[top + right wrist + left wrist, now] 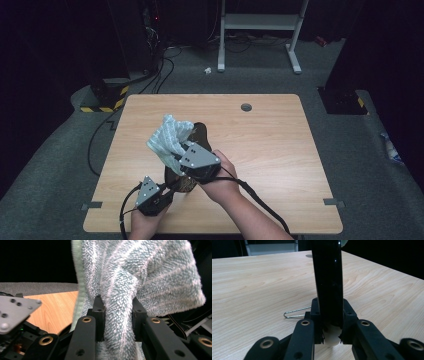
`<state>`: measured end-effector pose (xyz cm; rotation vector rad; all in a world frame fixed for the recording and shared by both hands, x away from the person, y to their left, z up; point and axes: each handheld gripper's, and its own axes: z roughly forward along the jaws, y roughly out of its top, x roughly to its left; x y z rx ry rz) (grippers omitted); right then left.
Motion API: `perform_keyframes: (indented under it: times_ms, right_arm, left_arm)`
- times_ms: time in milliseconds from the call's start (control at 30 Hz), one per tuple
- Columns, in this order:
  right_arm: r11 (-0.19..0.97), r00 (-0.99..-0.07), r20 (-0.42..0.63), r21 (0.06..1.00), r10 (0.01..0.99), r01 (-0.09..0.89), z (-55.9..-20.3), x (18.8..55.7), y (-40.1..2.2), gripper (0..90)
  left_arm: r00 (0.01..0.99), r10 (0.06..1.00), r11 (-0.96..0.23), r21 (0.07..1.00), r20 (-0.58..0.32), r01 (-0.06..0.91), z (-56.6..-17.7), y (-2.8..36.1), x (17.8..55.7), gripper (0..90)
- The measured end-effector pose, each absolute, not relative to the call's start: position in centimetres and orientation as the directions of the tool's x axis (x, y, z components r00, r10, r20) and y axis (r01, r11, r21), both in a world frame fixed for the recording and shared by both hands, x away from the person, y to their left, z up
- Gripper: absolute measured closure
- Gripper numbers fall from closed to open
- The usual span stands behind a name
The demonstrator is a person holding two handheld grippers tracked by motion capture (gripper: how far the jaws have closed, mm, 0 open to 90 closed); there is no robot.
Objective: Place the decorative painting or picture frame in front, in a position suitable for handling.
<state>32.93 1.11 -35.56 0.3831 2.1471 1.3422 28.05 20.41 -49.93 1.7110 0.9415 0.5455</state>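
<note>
Clearly the pale blue-green fluffy towel (pixel 140 277) is soft and light; right tongs (pixel 117 312) pinch a gathered fold, left tongs (pixel 329 312) clamp a glossy black rigid bar (pixel 328 277).

Wooden table (pixel 280 150), perhaps a wire clip (pixel 295 313)

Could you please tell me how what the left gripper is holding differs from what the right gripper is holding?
The left gripper clamps a glossy black rigid bar; the right gripper pinches a pale blue-green fluffy towel. The bar is smooth, narrow and stands upright between the jaws; the towel is soft, bunched and drapes wide past the jaws. Both are gripped firmly above the wooden table.
</note>
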Motion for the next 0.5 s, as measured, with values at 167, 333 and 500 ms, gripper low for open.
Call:
perform_keyframes:
  times_ms: [167,333,500]
  right_arm:
    - [0.452,-0.760,-0.285,0.892,0.584,0.013,-35.7,35.9,-0.6,71.8]
    - [0.468,-0.710,-0.264,0.878,0.653,0.104,-37.0,39.0,-2.5,72.0]
    - [0.446,-0.664,-0.202,0.868,0.720,0.220,-39.4,42.0,-4.6,72.1]
  left_arm:
    - [0.584,0.807,-0.130,0.939,-0.087,0.320,-49.9,20.4,28.1,77.1]
    - [0.584,0.808,-0.138,0.938,-0.079,0.317,-49.9,20.3,28.0,77.0]
    - [0.585,0.808,-0.141,0.939,-0.074,0.313,-49.8,20.2,28.1,77.0]
